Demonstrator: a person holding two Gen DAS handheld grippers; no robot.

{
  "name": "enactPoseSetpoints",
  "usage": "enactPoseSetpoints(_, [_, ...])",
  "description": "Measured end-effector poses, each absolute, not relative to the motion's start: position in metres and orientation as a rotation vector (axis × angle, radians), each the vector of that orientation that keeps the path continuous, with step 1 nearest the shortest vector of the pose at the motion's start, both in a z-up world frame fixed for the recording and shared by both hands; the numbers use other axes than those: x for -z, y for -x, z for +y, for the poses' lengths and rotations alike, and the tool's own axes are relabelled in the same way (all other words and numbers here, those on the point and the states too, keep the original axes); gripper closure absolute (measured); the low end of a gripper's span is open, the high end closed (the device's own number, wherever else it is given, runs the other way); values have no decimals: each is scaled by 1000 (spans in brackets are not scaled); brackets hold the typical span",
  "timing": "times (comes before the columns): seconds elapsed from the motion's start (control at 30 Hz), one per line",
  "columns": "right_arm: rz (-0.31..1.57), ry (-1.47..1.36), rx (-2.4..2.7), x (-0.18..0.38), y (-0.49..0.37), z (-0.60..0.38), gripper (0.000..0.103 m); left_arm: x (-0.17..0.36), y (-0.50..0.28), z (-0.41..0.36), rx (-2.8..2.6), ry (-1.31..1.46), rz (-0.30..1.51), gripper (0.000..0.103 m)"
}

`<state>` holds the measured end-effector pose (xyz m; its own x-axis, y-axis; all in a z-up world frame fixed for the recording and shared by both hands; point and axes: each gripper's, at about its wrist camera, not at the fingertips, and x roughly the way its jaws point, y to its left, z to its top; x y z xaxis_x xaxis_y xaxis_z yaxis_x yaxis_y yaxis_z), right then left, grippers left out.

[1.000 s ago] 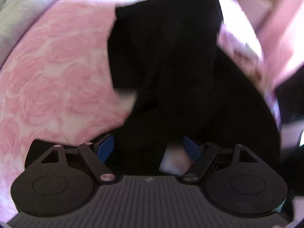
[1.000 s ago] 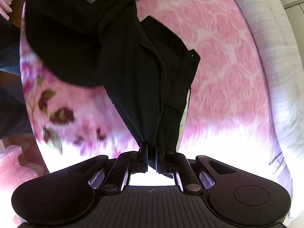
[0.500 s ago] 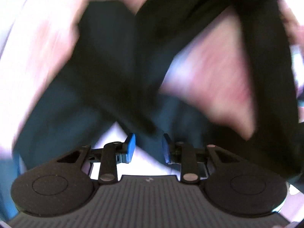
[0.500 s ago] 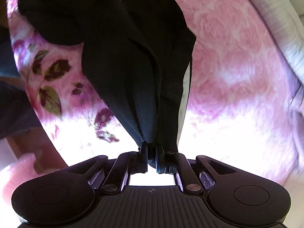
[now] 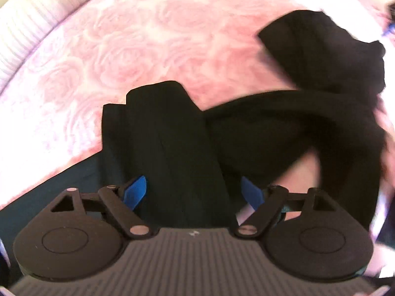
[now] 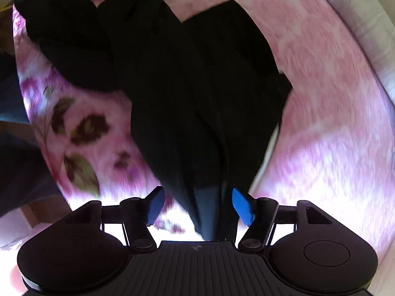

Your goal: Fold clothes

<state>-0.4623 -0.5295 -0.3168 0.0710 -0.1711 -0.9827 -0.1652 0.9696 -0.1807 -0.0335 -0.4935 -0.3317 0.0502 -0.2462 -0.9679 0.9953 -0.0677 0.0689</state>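
A black garment (image 5: 172, 128) lies crumpled on a pink rose-patterned blanket (image 5: 148, 37). In the left wrist view one fold runs up between the blue pads, and another part trails off to the right, blurred. My left gripper (image 5: 193, 190) points down over it, jaws opening; the pads stand apart from the cloth. In the right wrist view the same black garment (image 6: 197, 98) spreads upward from a narrow bunched end. That end lies between the fingers of my right gripper (image 6: 199, 204), whose jaws are opening, with gaps on both sides of the cloth.
A white ribbed bed cover (image 5: 29, 14) borders the blanket at the upper left, and the bed cover (image 6: 365, 24) shows at the upper right in the right wrist view. The blanket (image 6: 81, 133) has dark flowers and leaves on its left part. Dark blue cloth (image 6: 14, 162) fills the left edge.
My right gripper was shut on the bunched black cloth and has now opened and sunk toward the blanket. My left gripper narrowed, then widened again, and swung over the garment.
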Motion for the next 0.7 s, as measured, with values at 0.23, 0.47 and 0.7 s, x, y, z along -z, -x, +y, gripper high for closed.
enactPoseSetpoints(0.23, [1486,315,-36,349,435,-524,37,306,-11,-438,1106,-1134,889,98])
enactPoseSetpoints(0.47, [1506,244,-51,358,432,-538,37,268,-98,-294,618,-1207,1070,94])
enactPoseSetpoints(0.7, [1553,195,-77,365,434,-547,37,265,-106,-302,733,-1234,1014,40])
